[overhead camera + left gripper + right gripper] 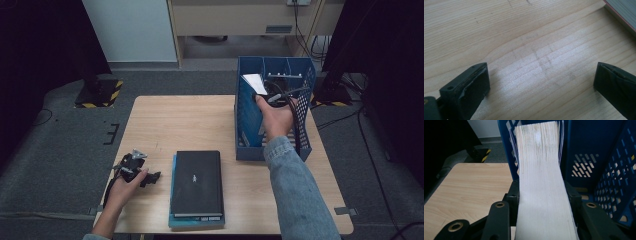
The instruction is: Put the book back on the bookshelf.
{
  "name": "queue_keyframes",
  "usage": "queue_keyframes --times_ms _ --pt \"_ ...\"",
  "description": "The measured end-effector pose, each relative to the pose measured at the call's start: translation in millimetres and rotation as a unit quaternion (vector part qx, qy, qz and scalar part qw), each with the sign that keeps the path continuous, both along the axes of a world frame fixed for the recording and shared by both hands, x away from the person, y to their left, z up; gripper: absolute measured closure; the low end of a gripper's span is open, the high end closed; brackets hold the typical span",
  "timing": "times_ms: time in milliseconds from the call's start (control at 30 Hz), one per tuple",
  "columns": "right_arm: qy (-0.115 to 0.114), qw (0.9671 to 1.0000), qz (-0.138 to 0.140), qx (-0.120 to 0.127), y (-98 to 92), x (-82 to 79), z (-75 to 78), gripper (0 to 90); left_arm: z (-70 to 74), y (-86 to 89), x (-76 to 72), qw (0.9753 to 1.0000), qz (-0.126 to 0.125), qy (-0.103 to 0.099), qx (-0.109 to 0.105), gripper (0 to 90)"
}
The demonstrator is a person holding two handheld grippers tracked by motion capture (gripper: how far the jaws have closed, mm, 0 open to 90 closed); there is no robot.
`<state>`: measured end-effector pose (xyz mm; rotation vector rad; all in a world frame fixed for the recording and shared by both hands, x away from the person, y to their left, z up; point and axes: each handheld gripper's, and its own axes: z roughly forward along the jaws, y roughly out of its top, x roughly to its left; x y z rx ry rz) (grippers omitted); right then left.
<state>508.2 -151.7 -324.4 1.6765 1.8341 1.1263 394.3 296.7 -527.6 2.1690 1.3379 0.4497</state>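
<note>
A thick book (540, 170), its white page edges toward the camera, is clamped between the jaws of my right gripper (544, 200). In the high view that gripper (268, 96) holds the book (254, 81) upright inside the left slot of a blue file rack (248, 127). My left gripper (153, 177) rests low at the table's front left with its jaws wide open. Between them, in the left gripper view, my left gripper (541, 82) has nothing but bare wood. A black book (196, 182) lies on a blue one (173, 220) at the front middle.
The rack's perforated blue walls (586, 150) close in around the held book. A book's corner (624, 12) shows just right of the left gripper. The wooden table (175, 120) stands on grey carpet, with dark stands and cables around it.
</note>
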Motion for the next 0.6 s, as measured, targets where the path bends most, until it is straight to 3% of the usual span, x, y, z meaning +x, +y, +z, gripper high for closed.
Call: queue_keyframes --times_ms 300,600 --pt "-0.009 0.9999 -0.005 -0.001 2.3 9.8 8.9 59.8 -0.1 0.3 -0.2 1.0000 -0.002 -0.001 -0.001 0.0" --pt "-0.024 0.9995 -0.019 0.005 5.6 16.5 6.1 59.8 -0.1 0.2 -0.3 1.0000 -0.002 -0.001 -0.001 0.0"
